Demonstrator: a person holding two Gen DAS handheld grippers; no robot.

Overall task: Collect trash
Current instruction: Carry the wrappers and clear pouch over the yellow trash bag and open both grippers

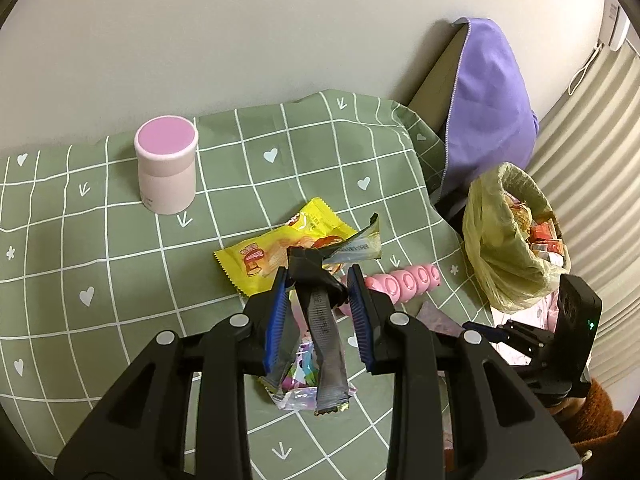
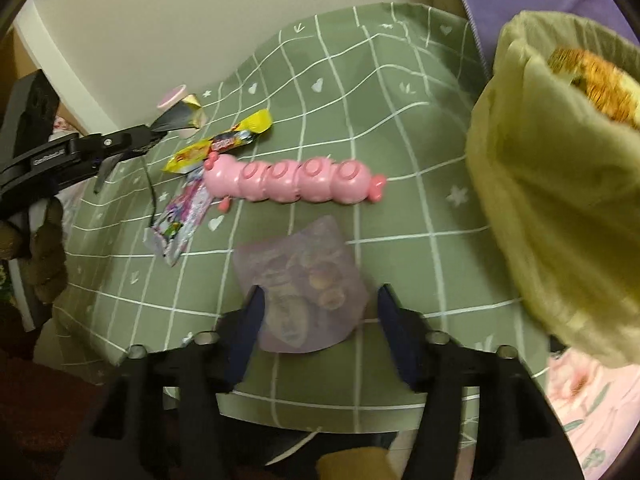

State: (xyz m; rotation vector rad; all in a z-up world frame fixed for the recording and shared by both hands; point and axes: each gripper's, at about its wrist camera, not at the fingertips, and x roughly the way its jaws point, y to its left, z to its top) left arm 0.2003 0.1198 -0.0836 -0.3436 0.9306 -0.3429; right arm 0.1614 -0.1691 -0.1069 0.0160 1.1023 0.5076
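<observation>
- Left tongs (image 1: 320,292) pinched a dark grey wrapper (image 1: 326,332) — its crumpled top stuck up between the blue pads, its tail hung down toward the counter (image 1: 120,280), so it was lifted clear of the green checked cloth.
- Beneath and beyond those tongs lay more litter: a yellow snack wrapper (image 1: 264,256), a silver-and-gold wrapper (image 1: 360,244) and a colourful printed packet (image 1: 298,384), all flat on the cloth.
- A pink caterpillar toy (image 2: 296,180) lay crosswise, its long axis running left to right, between the litter and the near edge; it looked like a toy, not trash.
- Right tongs (image 2: 320,320) stood spread wide, empty, straddling the near end of a pale purple packet (image 2: 304,292) that lay flat just ahead of them; no pad pressed on it.
- That packet sat far nearer the right hand than the left, and directly in line with the jaws, so closing there seemed the likely next step.
- Farthest right, the trash bin with its yellow-green liner (image 2: 560,200) stood just beside the counter's edge, already part full — close to the right tongs.
</observation>
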